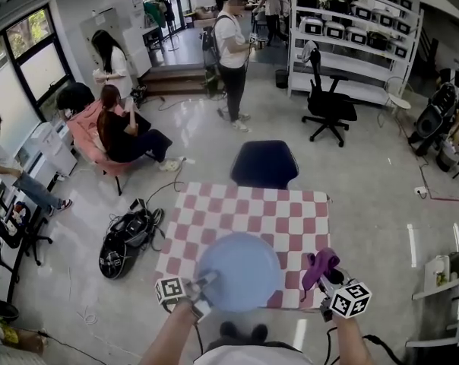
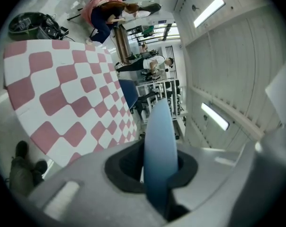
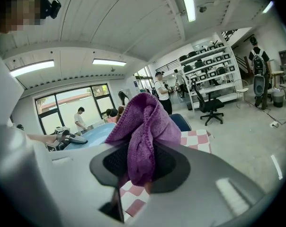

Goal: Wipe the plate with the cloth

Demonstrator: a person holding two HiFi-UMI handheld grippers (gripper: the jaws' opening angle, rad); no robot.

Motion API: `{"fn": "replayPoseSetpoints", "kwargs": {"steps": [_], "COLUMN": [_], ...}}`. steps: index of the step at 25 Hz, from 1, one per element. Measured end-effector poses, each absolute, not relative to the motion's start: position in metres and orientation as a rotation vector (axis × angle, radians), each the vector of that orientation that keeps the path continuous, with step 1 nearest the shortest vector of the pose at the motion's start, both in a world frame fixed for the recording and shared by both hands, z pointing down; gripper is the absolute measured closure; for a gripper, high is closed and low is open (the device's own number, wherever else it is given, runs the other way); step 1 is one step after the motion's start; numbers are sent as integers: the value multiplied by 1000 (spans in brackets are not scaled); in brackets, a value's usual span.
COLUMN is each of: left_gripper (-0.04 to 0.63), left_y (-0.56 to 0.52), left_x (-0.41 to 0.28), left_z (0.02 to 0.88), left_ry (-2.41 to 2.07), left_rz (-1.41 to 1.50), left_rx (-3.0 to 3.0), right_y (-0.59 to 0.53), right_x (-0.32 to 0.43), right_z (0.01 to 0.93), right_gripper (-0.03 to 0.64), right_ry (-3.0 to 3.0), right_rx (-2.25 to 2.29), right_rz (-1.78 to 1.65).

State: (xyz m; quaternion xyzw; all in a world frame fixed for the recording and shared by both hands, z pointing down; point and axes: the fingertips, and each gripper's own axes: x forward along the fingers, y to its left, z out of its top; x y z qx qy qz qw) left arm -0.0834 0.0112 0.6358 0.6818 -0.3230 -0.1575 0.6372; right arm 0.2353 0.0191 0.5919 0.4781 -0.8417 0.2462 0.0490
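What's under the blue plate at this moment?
The red-and-white checked tablecloth lies beneath the plate, which the left gripper clamps by its rim. The patch directly under the plate is covered, so anything there, and whether the plate rests on it, cannot be seen.

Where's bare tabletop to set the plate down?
The far half of the checkered table, between the plate and the navy chair, is bare. The near edge is crowded: the left gripper grips the plate's rim, and the right gripper holds the purple cloth beside it.
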Motion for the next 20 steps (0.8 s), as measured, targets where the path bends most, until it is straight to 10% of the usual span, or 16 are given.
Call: {"fn": "replayPoseSetpoints", "kwargs": {"steps": [20], "left_gripper": [552], "left_y": [-5], "left_x": [-106], "left_z": [635], "left_ry": [-665], "left_rz": [-291], "left_rx": [1576], "right_y": [16], "right_x": [199], "right_z": [584], "right_gripper": [515], "right_ry": [-2544], "right_rx": [1503], "right_rz": [759]}}
